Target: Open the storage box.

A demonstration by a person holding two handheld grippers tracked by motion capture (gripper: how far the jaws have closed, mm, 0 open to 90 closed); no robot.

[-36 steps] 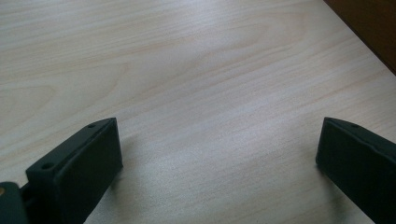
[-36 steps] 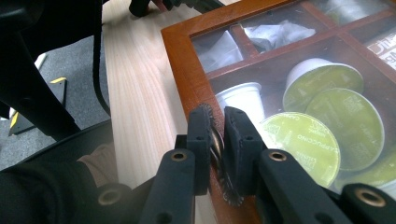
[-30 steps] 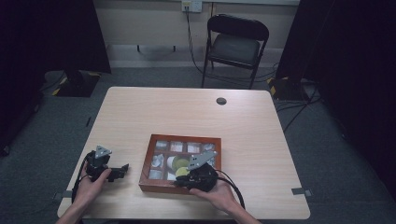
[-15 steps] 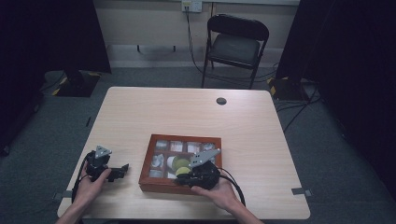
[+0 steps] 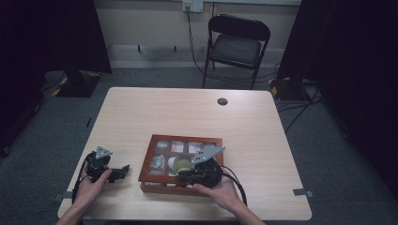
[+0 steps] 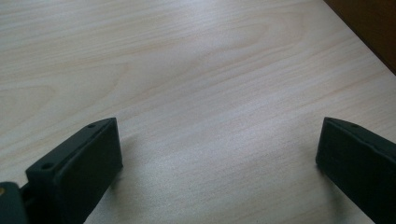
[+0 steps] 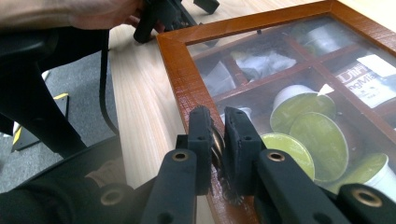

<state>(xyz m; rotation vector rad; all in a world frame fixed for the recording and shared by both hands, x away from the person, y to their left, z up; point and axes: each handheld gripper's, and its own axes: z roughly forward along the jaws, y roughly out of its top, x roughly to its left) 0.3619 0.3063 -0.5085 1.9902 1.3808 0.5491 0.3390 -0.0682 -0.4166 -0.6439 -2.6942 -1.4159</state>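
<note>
**Right gripper pinches the box's knob**

A wooden box point(image 5: 182, 164) with a glass lid lies on the table point(image 5: 187, 112), near the person's edge and a little right of the middle. Its red-brown frame point(image 7: 180, 79) is split by wooden bars into small compartments. Through the glass point(image 7: 299, 74) the right gripper view shows green-topped pods point(image 7: 310, 135) in the compartment closest to the jaws, white wrapped packets point(image 7: 259, 63) in the ones farther along, and a printed sachet point(image 7: 369, 74) toward the box's far side.

The right gripper point(image 5: 187, 174) sits over the box's near edge, held by the right hand point(image 5: 220, 192). Its jaws are pressed almost together on a small metal knob point(image 7: 217, 145) at the frame's near rail; the knob shows as a brass-coloured sliver between the two black pads. Whether the lid is raised off the box cannot be told.

The left gripper point(image 5: 123, 169) rests on the table just left of the box, apart from it, in the left hand point(image 5: 89, 185), and points toward the box. Its jaws are spread wide, with bare tabletop between them and nothing held. A dark corner of the box point(image 6: 369, 28) shows at the upper right of the left gripper view.

Beyond the box, a small dark disc point(image 5: 222, 101) lies near the table's far edge, and a black folding chair point(image 5: 237, 42) stands on the floor behind the table.
</note>
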